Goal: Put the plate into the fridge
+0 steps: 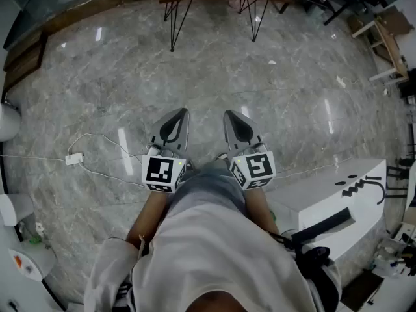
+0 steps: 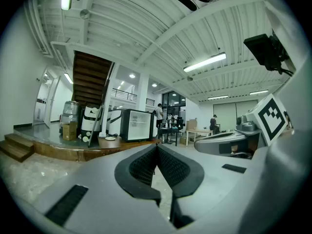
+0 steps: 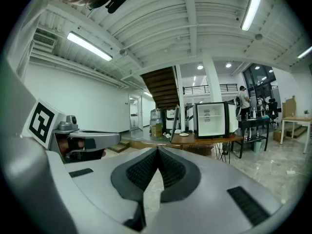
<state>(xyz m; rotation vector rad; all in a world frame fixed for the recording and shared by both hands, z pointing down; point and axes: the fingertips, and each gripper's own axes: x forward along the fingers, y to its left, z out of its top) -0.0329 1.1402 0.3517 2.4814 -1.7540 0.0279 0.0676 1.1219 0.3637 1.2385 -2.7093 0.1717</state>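
Smooth grey left gripper (image 2: 156,146) and right gripper (image 3: 157,150) hung over the glossy veined marble floor (image 1: 195,77), ribbed black pads (image 3: 144,168) pressed together on nothing, well apart from the small round white plate (image 3: 184,134) on the wooden table (image 3: 209,139) just beside the boxy black fridge (image 3: 210,119).

left gripper (image 1: 181,113): jaws together, empty | right gripper (image 1: 229,114): jaws together, empty | both side by side, pointing forward
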